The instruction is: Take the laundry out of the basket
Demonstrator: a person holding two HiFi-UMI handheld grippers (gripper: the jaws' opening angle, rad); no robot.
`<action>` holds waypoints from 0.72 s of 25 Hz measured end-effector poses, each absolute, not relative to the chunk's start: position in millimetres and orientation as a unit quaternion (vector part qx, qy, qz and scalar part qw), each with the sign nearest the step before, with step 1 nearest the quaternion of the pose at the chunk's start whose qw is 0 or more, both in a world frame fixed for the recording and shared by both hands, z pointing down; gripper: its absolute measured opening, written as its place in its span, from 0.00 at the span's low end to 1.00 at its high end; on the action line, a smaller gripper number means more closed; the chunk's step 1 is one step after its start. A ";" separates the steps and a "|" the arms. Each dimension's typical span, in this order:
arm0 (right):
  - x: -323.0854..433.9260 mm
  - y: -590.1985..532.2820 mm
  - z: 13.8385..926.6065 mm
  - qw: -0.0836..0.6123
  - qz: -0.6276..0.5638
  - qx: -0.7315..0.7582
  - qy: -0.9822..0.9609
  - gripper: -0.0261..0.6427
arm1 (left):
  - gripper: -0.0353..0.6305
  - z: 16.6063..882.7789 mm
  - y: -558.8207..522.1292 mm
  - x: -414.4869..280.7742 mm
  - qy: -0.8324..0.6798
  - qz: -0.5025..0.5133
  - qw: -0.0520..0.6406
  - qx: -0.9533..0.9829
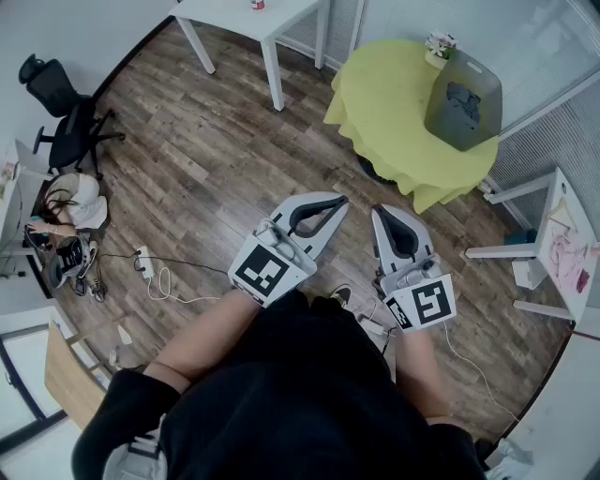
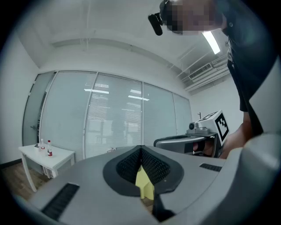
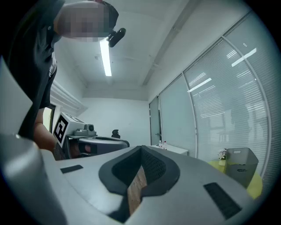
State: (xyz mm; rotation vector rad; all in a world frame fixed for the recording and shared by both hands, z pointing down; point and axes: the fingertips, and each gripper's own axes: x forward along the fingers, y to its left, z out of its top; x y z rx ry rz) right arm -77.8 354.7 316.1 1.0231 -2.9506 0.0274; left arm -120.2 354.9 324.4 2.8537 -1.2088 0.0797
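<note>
A black office chair (image 1: pixel 67 122) is sitting at the left edge of an open wood-plank floor (image 1: pixel 206 169) beside a white table (image 1: pixel 258 23). The left gripper (image 1: pixel 339 202) and right gripper (image 1: pixel 382 214) are hovering mid-room, ribbed jaws together, empty. Rightward, a gray basket (image 1: pixel 450 127) is standing on a yellow-draped round table (image 1: pixel 394 112), dark laundry (image 1: pixel 463 98) inside.

The floor (image 1: pixel 206 159) is matt wood-grain plank, the tablecloth (image 1: pixel 384 112) soft yellow fabric, the basket (image 1: pixel 448 124) smooth grey plastic.
</note>
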 end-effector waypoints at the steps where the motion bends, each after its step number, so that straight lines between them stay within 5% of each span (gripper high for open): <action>1: -78.8 356.9 316.3 0.010 0.008 0.328 -0.945 0.07 | 0.06 323.4 356.7 -120.4 -0.391 0.017 0.019 0.920; 18: -87.0 361.0 319.3 0.010 0.020 0.347 -0.937 0.07 | 0.06 324.4 364.2 -126.0 -0.385 0.011 0.015 0.923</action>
